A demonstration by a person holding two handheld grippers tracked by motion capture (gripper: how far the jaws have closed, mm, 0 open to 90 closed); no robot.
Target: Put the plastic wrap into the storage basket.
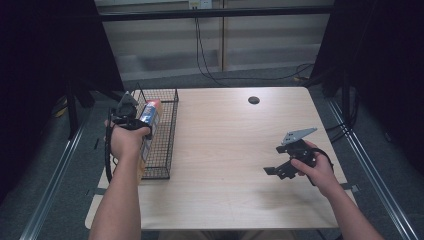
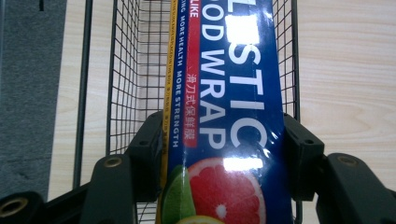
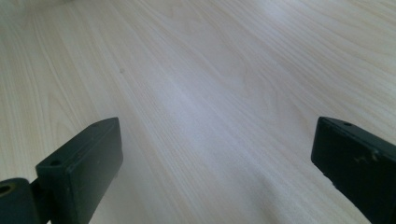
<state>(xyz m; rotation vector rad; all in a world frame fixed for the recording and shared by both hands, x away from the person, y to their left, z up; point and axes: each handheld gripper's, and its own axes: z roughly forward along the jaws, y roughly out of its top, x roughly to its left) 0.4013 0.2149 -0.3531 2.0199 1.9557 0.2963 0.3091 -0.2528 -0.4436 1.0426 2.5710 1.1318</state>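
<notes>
A long blue box of plastic food wrap (image 2: 229,112), printed with a grapefruit picture, lies lengthwise over the black wire basket (image 2: 135,70). My left gripper (image 2: 224,149) is shut on it, one black pad pressing each long side. From above, the box (image 1: 149,120) is held over the basket (image 1: 167,135) at the table's left edge, with my left gripper (image 1: 131,117) at its near end. At the table's right side my right gripper (image 1: 280,167) hovers low, and its jaws stand wide apart over bare wood (image 3: 215,154) with nothing between them.
The basket takes up the left side of the light wooden table (image 1: 230,150). A round black cable hole (image 1: 253,100) sits near the far edge. Cables hang behind the table. Dark curtains flank both sides.
</notes>
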